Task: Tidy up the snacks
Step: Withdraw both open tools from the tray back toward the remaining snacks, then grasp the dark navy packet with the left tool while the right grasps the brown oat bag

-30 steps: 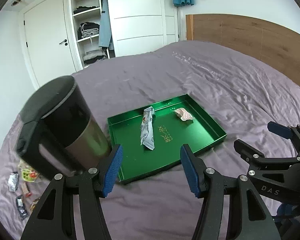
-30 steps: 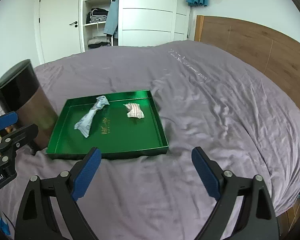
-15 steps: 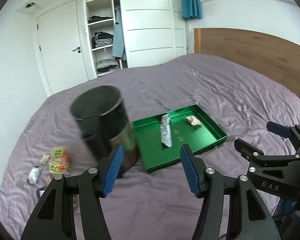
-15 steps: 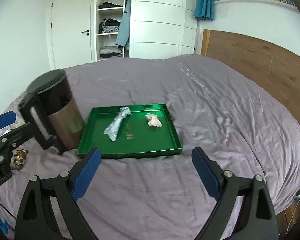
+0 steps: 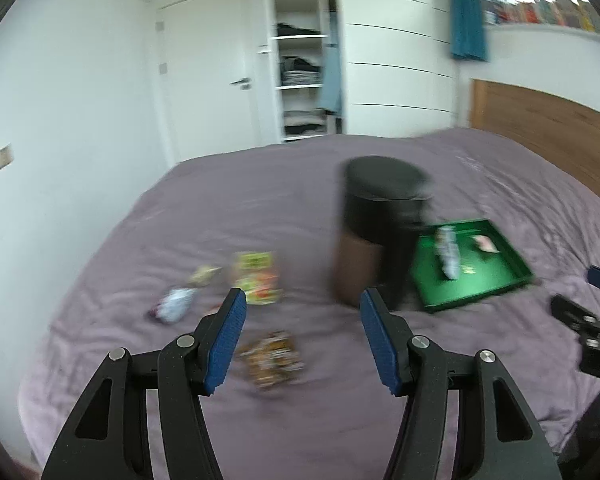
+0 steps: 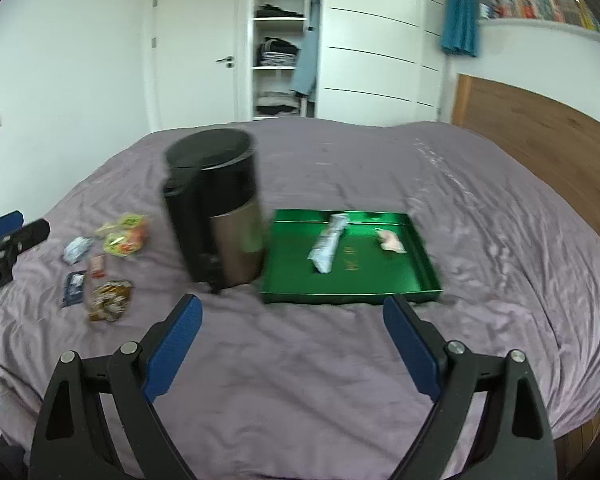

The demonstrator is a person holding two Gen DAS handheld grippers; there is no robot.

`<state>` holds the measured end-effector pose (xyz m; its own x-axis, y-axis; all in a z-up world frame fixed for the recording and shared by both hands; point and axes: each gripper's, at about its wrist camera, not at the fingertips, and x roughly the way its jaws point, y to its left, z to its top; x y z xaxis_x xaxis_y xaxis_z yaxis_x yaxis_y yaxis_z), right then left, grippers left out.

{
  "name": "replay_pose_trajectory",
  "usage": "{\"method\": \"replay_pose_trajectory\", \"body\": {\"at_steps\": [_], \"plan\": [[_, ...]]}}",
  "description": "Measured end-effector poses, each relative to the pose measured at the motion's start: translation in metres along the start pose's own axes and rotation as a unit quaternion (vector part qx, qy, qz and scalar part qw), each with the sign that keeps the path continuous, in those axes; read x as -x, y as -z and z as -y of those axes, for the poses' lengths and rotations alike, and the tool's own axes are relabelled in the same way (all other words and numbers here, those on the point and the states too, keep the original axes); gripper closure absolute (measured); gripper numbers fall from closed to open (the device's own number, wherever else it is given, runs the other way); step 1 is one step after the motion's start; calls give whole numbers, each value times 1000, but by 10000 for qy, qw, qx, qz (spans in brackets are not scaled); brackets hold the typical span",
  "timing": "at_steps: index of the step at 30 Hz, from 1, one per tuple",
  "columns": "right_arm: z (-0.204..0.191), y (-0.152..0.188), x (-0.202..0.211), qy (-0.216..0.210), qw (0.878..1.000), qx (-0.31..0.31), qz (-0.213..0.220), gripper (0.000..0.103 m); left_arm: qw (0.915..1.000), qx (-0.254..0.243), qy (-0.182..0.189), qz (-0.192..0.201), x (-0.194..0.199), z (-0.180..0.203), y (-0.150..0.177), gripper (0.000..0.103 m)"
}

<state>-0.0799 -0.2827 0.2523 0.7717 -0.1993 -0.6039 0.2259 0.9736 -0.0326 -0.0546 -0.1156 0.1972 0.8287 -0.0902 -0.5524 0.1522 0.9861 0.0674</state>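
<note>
A green tray [image 6: 428, 268] lies on the purple bed and holds a silver wrapper [image 6: 328, 240] and a small pink snack [image 6: 392, 241]; it also shows in the left wrist view [image 5: 516, 268]. Several loose snack packets lie left of a black and steel bin [image 6: 216, 208]: a yellow-green bag [image 5: 256, 280], a white packet [image 5: 174, 304] and a brown packet [image 5: 270, 358]. My left gripper [image 5: 302, 340] is open and empty above the brown packet. My right gripper [image 6: 292, 346] is open and empty, in front of the bin and tray.
The bin [image 5: 380, 232] stands between the loose snacks and the tray. A wooden headboard [image 6: 540, 128] is at the right. A white wardrobe [image 6: 284, 40] and door [image 6: 196, 48] stand beyond the bed. The bed edge [image 6: 580, 408] falls away at the right.
Both grippers have swung left and pulled back. The loose snacks have come into view, and the bin and tray have shifted right in the frames. Both grippers stay open.
</note>
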Motion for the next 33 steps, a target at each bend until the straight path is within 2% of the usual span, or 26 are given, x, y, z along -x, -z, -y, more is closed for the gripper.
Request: {"method": "replay_pose_trajectory", "body": {"at_steps": [5, 8, 11, 15, 23, 33], "plan": [[-54, -4, 0, -317, 9989, 330, -31, 0, 9970, 483, -584, -146, -2, -85, 21, 48], [-92, -6, -9, -543, 9969, 570, -92, 0, 9924, 738, -949, -255, -7, -130, 38, 43], [-123, -6, -22, -780, 9938, 778, -160, 0, 9867, 900, -1300, -365, -18, -166, 55, 41], [-166, 0, -52, -1052, 9885, 1005, -400, 0, 9797, 1260, -1410, -658, -40, -201, 78, 39], [-218, 15, -116, -1405, 9783, 1220, -914, 0, 9782, 1392, -1095, -1088, -89, -206, 103, 39], [-245, 22, -177, -1613, 9693, 1348, -1275, 0, 9770, 1521, -334, -1454, -149, -176, 95, 39]]}}
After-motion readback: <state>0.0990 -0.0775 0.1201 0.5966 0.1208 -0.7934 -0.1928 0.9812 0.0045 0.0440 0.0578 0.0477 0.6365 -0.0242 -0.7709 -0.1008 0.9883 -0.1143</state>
